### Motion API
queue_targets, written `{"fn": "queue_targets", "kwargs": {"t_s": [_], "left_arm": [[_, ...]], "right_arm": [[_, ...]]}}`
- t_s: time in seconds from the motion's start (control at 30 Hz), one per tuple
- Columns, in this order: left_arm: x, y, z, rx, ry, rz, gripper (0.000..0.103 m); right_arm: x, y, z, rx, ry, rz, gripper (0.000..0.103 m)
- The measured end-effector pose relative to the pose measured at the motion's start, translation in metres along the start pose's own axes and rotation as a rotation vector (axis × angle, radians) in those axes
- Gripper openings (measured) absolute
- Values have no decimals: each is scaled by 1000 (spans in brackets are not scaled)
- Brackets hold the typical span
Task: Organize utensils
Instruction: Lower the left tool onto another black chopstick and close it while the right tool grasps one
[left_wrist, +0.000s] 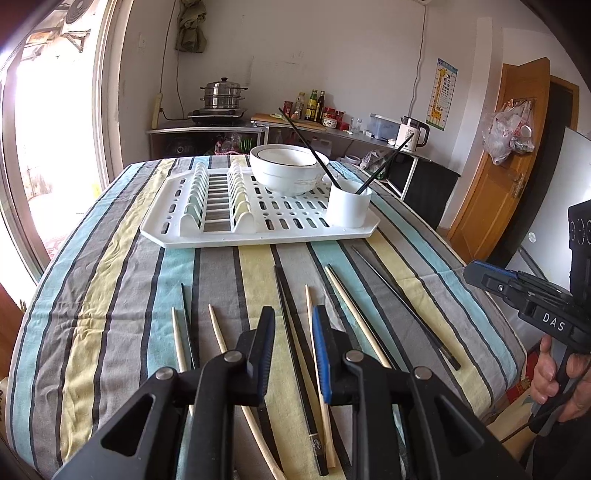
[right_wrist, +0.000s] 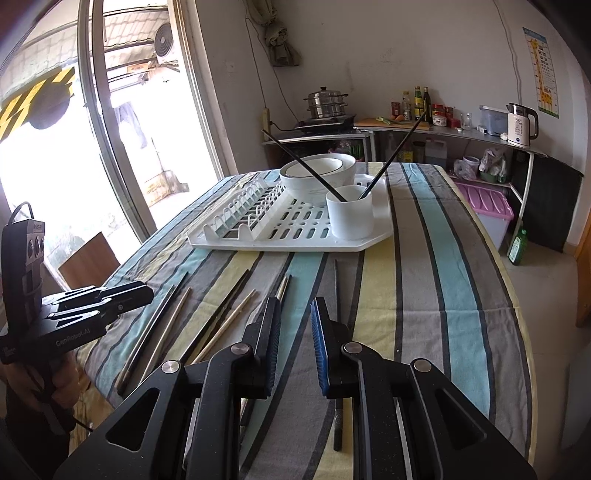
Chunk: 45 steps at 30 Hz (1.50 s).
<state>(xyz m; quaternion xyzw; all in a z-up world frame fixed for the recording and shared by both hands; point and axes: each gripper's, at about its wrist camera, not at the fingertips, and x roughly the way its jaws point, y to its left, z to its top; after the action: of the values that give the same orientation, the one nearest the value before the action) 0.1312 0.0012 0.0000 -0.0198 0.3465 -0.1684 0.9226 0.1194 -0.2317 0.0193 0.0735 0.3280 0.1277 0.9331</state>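
Two black chopsticks (left_wrist: 314, 147) already stand in the white cup (left_wrist: 349, 204) on the drying rack (left_wrist: 184, 229) at the far end of the table. Several more chopsticks (left_wrist: 354, 314) lie loose on the striped cloth (left_wrist: 110, 277) near me. My left gripper (left_wrist: 293, 336) and right gripper (right_wrist: 295, 325) hover partly open, holding nothing. Risk: thin, crowded sticks may roll, or two get pinched together.

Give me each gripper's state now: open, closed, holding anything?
Left gripper: open, holding nothing, above chopsticks on the table.
Right gripper: open, holding nothing.
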Motion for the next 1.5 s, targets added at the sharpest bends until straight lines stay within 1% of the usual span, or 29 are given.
{"fn": "queue_targets", "kwargs": {"t_s": [0.2,0.27,0.37,0.47,0.63,0.8,0.97,1.13,1.33,1.43,1.47,1.5], "left_arm": [[34,0,6,4,75,13,24],[49,-1,8,13,108,38,24],[69,2,10,16,154,54,24],[81,5,12,2,178,46,24],[97,8,12,-19,213,55,24],[107,7,12,-18,230,55,24],[109,7,13,-6,222,68,24],[109,4,12,10,218,89,24],[115,-4,15,47,227,137,24],[116,-5,15,62,229,149,22],[116,-5,15,65,228,152,21],[116,-4,15,66,226,157,17]], "right_arm": [[38,2,-2,1,83,10,17],[52,3,-2,2,108,15,17],[70,5,-1,4,143,11,17],[86,7,1,5,173,12,17],[110,10,3,1,217,3,17],[127,9,4,4,250,-10,17],[132,8,6,-1,254,-21,17],[134,8,7,-11,263,-40,17],[138,15,10,-50,281,-74,17],[140,15,11,-58,287,-77,14],[141,15,11,-60,288,-79,12],[140,14,11,-62,288,-85,7]]}}
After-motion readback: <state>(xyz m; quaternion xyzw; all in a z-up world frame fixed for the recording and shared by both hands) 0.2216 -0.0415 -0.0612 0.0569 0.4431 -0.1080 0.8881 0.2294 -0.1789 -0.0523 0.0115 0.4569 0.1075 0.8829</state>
